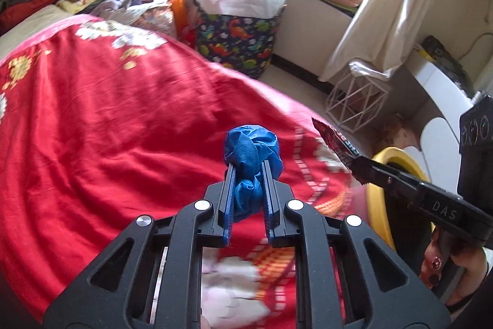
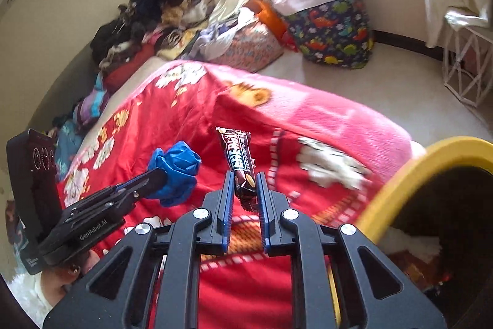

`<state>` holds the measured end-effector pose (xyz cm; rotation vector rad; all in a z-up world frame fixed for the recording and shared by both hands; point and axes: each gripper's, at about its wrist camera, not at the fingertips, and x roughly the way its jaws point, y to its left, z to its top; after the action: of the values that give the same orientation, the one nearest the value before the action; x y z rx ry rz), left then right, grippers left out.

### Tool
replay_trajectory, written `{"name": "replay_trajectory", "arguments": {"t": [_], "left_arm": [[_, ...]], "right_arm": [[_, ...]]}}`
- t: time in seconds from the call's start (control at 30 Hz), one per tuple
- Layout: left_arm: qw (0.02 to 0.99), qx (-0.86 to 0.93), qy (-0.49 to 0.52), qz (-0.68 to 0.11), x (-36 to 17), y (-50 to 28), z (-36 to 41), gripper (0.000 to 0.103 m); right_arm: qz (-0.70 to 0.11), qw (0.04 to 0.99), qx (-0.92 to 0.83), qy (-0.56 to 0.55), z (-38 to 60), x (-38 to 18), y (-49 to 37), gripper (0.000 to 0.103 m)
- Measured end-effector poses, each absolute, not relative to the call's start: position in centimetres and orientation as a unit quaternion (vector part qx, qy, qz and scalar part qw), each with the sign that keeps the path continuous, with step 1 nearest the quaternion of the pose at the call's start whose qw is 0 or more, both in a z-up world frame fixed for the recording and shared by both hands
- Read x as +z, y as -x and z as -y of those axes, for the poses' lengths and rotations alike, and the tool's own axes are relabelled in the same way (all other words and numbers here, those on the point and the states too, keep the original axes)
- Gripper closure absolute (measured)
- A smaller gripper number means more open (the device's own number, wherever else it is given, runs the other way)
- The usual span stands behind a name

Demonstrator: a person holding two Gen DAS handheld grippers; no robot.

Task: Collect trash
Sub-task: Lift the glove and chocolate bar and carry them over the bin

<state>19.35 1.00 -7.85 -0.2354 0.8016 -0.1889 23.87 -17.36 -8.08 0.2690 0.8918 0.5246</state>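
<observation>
Left gripper (image 1: 249,174) angled down over red blanket (image 1: 107,119), jaws pinching crumpled blue glove (image 1: 251,148). Right gripper (image 2: 243,184) angled down likewise, jaws clamped on brown snack wrapper (image 2: 238,158), its top end free toward 12 o'clock. Yellow-rimmed bin (image 2: 409,171) at 4 o'clock of right gripper, cut off by frame, contents dark and unclear. Fingers (image 1: 434,267) of right hand partly visible under handle.

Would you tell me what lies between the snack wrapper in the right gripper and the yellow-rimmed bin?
Only the red blanket lies between the snack wrapper, pinched in the right gripper, and the yellow-rimmed bin; no other object lies there. The right wrist view shows it.
</observation>
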Motion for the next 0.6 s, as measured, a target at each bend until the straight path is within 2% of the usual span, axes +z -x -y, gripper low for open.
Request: {"name": "replay_trajectory", "arguments": {"t": [0.6], "left_arm": [[0.907,-0.204,0.043,-0.365,-4.4,-17.3,11.5,0.093]], "right_arm": [[-0.402,0.885,0.132,-0.193,31.5,-7.8,-17.0,0.089]]}}
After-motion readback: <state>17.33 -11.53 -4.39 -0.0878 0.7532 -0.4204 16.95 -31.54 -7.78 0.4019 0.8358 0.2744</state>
